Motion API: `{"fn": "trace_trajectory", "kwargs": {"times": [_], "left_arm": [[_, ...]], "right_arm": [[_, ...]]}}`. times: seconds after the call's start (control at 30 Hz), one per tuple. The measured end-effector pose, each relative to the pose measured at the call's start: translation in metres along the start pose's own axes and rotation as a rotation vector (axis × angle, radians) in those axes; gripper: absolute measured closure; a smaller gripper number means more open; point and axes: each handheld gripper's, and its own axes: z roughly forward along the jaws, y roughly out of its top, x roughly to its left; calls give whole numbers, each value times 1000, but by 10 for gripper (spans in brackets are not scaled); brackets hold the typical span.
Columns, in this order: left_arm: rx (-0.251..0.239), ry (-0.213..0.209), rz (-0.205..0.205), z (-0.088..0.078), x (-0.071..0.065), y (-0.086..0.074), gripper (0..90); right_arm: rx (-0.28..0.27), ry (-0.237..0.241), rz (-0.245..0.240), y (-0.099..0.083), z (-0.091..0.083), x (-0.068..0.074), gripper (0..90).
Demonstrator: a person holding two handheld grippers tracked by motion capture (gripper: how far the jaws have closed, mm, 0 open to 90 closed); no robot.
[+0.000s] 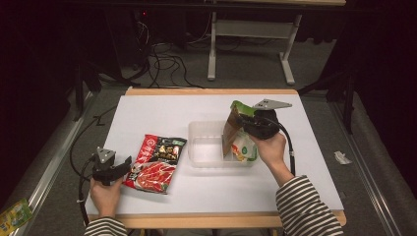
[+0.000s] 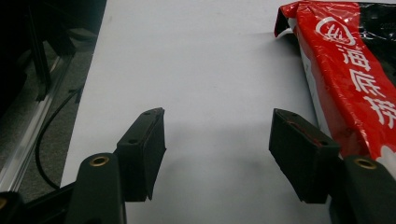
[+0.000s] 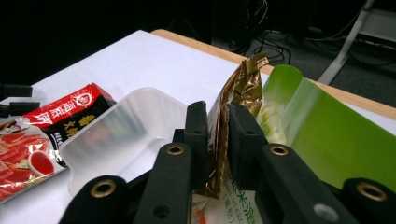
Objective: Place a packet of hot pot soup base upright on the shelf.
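A clear plastic tray (image 1: 204, 129) sits mid-table. Two snack packets stand tilted in its right end: a gold-backed one (image 3: 243, 81) and a green one (image 3: 327, 140), seen from above as a green-topped bundle (image 1: 237, 129). My right gripper (image 1: 237, 118) is at their top. Its jaws (image 3: 217, 108) flank the gold packet's crumpled upper edge a finger's width apart, so I read them as open. A red hot-pot seasoning packet (image 1: 156, 163) lies flat left of the tray. My left gripper (image 1: 129, 166) rests at the red packet's (image 2: 350, 70) left edge, open (image 2: 217, 116) over bare table.
The white table top (image 1: 147, 113) has a wooden rim at the far and near edges. A dark floor with cables and a white table frame (image 1: 251, 29) lies beyond. A small packet (image 1: 14, 214) lies on the floor at lower left.
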Motion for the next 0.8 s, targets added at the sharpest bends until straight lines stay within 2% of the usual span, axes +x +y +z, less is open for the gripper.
{"fn": "trace_trajectory", "kwargs": {"times": [0.3,0.5,0.63,0.7,0.8], "left_arm": [[0,1,0,0,0,0,367],[-1,8,10,0,-1,0,368],[13,8,-9,0,0,0,369],[14,2,-18,0,1,0,368],[12,3,-5,0,0,0,369]], "right_arm": [[-31,-2,-35,1,-11,3,683],[-48,10,-25,-2,-22,1,633],[-55,20,-39,-3,-34,0,602],[-66,10,-55,-6,-41,-3,594],[-83,-11,-50,-9,-48,-5,597]]}}
